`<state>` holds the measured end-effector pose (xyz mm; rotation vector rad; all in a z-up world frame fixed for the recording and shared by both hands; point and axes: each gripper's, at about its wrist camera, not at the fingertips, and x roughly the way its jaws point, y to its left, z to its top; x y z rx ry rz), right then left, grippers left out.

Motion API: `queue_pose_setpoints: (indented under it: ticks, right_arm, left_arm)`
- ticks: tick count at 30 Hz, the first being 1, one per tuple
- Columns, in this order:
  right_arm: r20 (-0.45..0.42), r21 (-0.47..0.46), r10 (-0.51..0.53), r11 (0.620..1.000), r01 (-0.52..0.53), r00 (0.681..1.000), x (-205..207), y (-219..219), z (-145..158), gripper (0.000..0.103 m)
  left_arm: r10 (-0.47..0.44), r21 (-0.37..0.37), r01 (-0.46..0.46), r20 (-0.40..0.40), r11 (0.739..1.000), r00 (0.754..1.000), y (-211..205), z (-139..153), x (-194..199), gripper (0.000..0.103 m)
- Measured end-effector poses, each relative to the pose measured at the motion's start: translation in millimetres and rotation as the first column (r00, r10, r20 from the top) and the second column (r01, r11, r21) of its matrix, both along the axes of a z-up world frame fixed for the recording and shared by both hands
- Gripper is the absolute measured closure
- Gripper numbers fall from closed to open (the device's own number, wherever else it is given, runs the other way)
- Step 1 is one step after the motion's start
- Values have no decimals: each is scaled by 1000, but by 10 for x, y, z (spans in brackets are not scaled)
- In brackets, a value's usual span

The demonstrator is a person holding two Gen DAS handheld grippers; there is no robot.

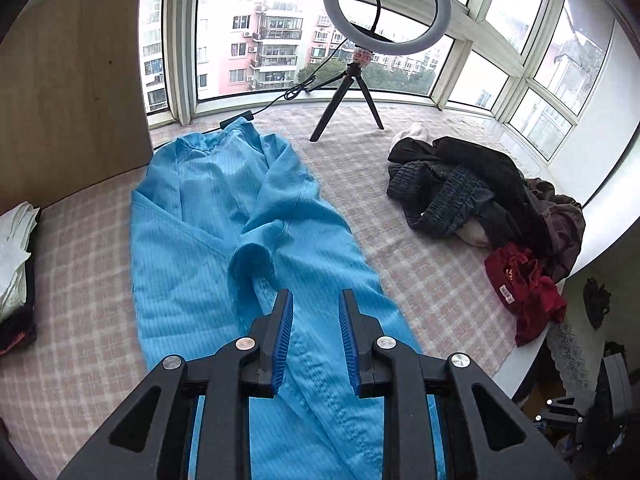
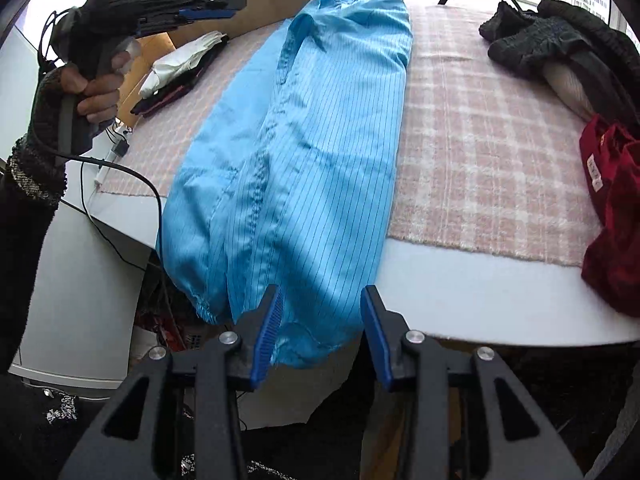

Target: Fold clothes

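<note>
A blue coat (image 1: 224, 220) with thin dark stripes lies stretched out lengthwise on a pink checked cloth (image 1: 420, 272) that covers the white counter (image 2: 480, 300). In the left wrist view the coat runs from the window at upper centre down to the bottom edge of the frame, its sleeves folded inward over the body, one cuff lying at mid frame. In the right wrist view its hem hangs over the counter's near edge at lower centre.

The left gripper (image 1: 314, 336) hovers above the lower part of the coat, jaws slightly apart with nothing pinched between them. In the right wrist view it appears at upper left, held by a hand (image 2: 96, 92) in a dark knitted sleeve (image 2: 36, 160), clear of the fabric.

The right gripper (image 2: 320, 328) is at the overhanging hem, jaws open to either side of it; the pads do not press the cloth.

A heap of dark clothes (image 1: 480, 188) and a red garment (image 1: 524, 292) lie at the right of the cloth. A folded stack (image 1: 16, 248) sits at the left edge. A ring light (image 1: 386, 8) on a tripod stands by the window.
</note>
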<state>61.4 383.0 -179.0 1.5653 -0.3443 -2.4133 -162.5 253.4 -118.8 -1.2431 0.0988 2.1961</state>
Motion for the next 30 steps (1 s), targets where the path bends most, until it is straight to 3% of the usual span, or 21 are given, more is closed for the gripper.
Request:
queue_pose_setpoints:
  ticks: [2, 6, 8, 10, 15, 19, 21, 22, 24, 27, 30]
  right_arm:
    - [1, 5, -11, 1000, 11, 1000, -361, 71, 88, 63]
    - [-35, 62, -53, 997, 55, 998, -1241, 282, 216, 63]
    - [-43, 82, -72, 994, 75, 996, -1806, 483, 236, 54]
    - [-62, 85, -86, 992, 91, 994, -2456, 685, 247, 47]
    - [-16, 136, -130, 982, 131, 991, -3989, 820, 8, 47]
    - [62, 137, -177, 976, 167, 982, -4734, 812, -225, 47]
    - [110, 192, -176, 969, 153, 978, -4948, 775, -328, 47]
    - [137, 219, -170, 966, 137, 976, -5022, 751, -386, 50]
    - [183, 263, -143, 960, 91, 973, -5108, 693, -477, 100]
    - [168, 336, -105, 941, 44, 980, -5102, 628, -425, 101]
    - [131, 375, -155, 922, 96, 979, -5139, 721, -402, 101]
  left_arm:
    - [-29, -7, 29, 45, 1000, 999, 214, -215, -319, 81]
    - [9, -120, 0, 80, 993, 997, 236, -752, -702, 81]
    - [26, -105, -14, 119, 994, 993, 114, -931, -816, 81]
    - [46, -72, -37, 139, 997, 989, -15, -1001, -862, 81]
    - [54, -45, -48, 147, 998, 988, -145, -1056, -894, 81]
    - [26, -46, -20, 133, 999, 991, -135, -1056, -900, 81]
    - [20, -39, -15, 133, 999, 991, -146, -1058, -920, 80]
    - [17, -35, -12, 133, 999, 991, -152, -1059, -930, 80]
    - [9, -18, -6, 139, 1000, 990, -179, -1064, -953, 80]
    - [1, -4, -1, 138, 1000, 990, -214, -1080, -982, 80]
    - [20, -65, -14, 102, 998, 995, -206, -1155, -1040, 80]
